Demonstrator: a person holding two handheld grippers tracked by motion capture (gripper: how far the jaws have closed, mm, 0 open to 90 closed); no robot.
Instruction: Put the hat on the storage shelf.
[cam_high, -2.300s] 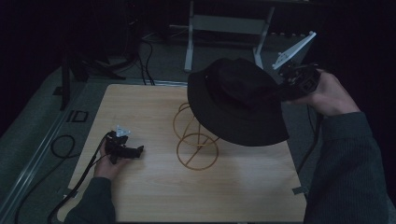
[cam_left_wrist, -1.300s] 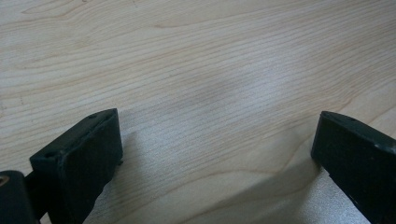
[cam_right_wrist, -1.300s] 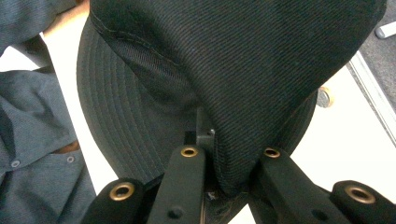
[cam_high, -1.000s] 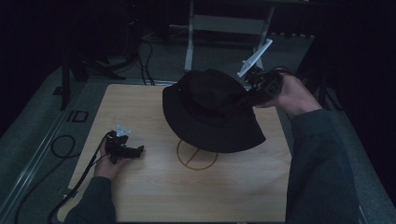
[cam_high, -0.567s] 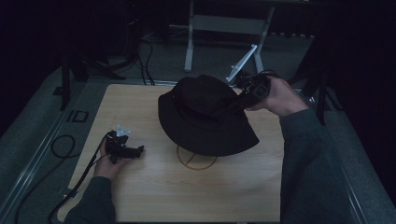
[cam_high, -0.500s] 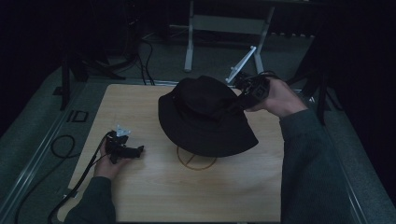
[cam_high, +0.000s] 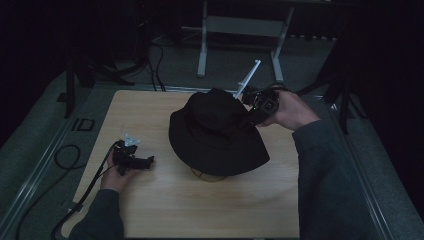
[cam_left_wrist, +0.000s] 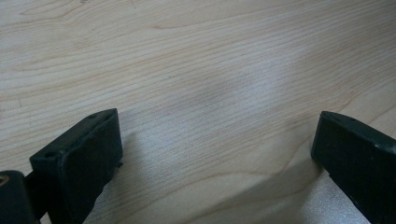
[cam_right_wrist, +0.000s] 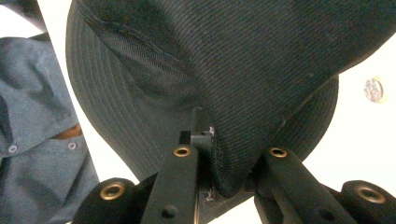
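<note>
High view: wire stand (cam_high: 212, 175) mostly under black hat (cam_high: 215, 132).

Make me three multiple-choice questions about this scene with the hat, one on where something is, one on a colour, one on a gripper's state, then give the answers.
1. Where is the bucket hat?
A. over a wire stand at mid-table
B. on the floor
C. under the left gripper

2. What colour is the hat?
A. white
B. black
C. red

3. How does the left gripper stand?
A. clamped on the hat
B. gripping a cable
C. open over bare table

Answers: A, the high view shows a wire loop peeking from under the brim; B, the fabric is black in the high view and the right gripper view; C, its jaws stand wide apart over bare wood in the left gripper view.
</note>
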